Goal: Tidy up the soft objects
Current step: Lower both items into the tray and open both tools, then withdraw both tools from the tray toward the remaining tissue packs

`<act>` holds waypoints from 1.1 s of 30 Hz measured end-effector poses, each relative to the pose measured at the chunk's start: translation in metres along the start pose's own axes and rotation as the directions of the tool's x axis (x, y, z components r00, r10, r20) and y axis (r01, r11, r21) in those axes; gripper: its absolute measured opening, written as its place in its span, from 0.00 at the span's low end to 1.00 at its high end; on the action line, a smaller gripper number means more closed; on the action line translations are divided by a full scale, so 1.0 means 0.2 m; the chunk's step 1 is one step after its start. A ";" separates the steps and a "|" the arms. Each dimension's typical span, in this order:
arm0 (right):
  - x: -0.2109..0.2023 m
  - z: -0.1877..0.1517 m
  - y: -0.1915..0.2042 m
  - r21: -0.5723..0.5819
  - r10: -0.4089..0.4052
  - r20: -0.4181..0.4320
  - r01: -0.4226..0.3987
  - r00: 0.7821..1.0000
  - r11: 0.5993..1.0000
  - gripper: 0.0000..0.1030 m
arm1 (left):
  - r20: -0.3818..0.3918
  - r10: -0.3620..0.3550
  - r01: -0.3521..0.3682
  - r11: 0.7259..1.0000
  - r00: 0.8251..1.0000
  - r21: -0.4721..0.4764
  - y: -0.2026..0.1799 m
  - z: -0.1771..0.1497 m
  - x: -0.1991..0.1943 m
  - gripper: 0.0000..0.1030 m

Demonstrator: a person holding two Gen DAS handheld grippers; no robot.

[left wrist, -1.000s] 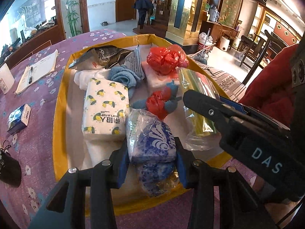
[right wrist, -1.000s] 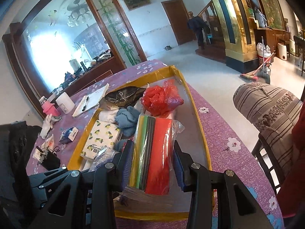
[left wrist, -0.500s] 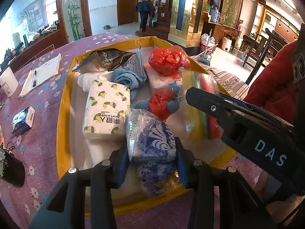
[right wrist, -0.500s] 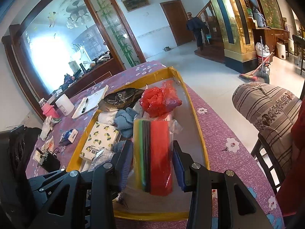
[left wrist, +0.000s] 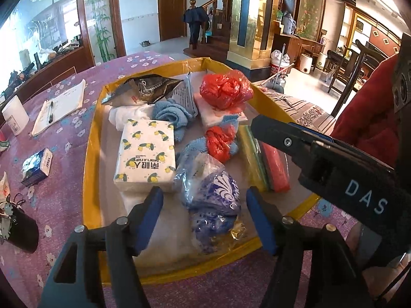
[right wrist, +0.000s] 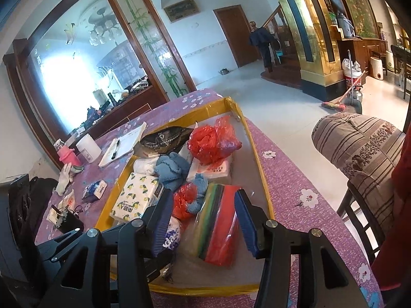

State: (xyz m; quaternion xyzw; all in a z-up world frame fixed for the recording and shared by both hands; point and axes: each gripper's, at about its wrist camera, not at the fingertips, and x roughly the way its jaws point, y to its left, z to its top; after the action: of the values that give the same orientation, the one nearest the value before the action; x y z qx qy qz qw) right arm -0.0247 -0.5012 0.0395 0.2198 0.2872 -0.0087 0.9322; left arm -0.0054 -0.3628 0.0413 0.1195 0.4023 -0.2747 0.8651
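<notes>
A yellow-rimmed tray (left wrist: 90,154) on the purple flowered table holds soft items. A blue-and-white patterned bag (left wrist: 213,195) lies at the tray's near edge between the fingers of my left gripper (left wrist: 205,205). Its jaws are opening and the pads stand clear of the bag. In the right wrist view, a clear pack of coloured cloths (right wrist: 218,225) rests on the tray (right wrist: 259,174) inside my right gripper (right wrist: 203,220). Those jaws are opening too, and the left pad is well off the pack. One finger (left wrist: 282,136) of the right gripper crosses the left wrist view.
Also in the tray are a lemon-print tissue pack (left wrist: 146,154), a blue towel (left wrist: 172,110), a red plastic bag (left wrist: 226,89) and a dark foil bag (left wrist: 151,87). A notebook with pen (left wrist: 61,105) and a black pouch (left wrist: 18,225) lie left of it. A striped-cushion chair (right wrist: 359,154) stands on the right.
Both grippers' jaws have parted. The blue-and-white bag and the coloured pack were let go and now lie on the tray, the pack tipped down flat.
</notes>
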 end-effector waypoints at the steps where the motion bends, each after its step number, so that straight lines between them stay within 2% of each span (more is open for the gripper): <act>1: -0.01 0.00 0.00 0.002 0.005 0.009 -0.005 1.000 1.000 0.51 | 0.005 0.005 -0.005 1.000 1.000 0.003 0.00 0.00 0.00 0.64; 7: -0.05 0.01 -0.01 0.012 0.013 0.046 -0.014 0.999 1.000 0.54 | 0.033 0.024 -0.024 1.000 0.999 0.015 -0.02 0.00 -0.03 0.68; 11: -0.08 0.02 -0.03 0.029 0.007 0.083 -0.010 0.997 1.000 0.69 | 0.051 0.029 -0.030 0.999 0.998 0.020 -0.02 0.00 -0.06 0.71; 16: -0.13 0.03 -0.06 0.054 0.005 0.132 -0.012 0.991 0.998 0.69 | 0.083 0.040 -0.042 0.999 0.996 0.022 -0.04 0.02 -0.14 0.72; 21: -0.18 0.04 -0.07 0.061 -0.011 0.181 0.000 0.984 0.998 0.69 | 0.068 0.029 -0.029 1.000 0.997 -0.001 -0.02 0.02 -0.25 0.75; 28: -0.18 0.04 -0.05 0.045 -0.028 0.181 0.020 0.983 0.999 0.70 | 0.104 0.018 -0.016 1.000 0.994 -0.022 0.06 -0.04 -0.47 0.75; 33: -0.16 0.03 0.01 0.009 -0.023 0.167 0.022 0.986 1.000 0.70 | 0.123 0.020 -0.011 0.997 0.992 -0.074 0.17 -0.15 -0.60 0.78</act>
State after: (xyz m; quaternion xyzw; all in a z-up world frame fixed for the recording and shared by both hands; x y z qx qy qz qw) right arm -0.0483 -0.5047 0.0619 0.2186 0.2107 -0.0385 0.9520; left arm -0.0677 -0.2758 0.1138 0.0737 0.3568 -0.2597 0.8943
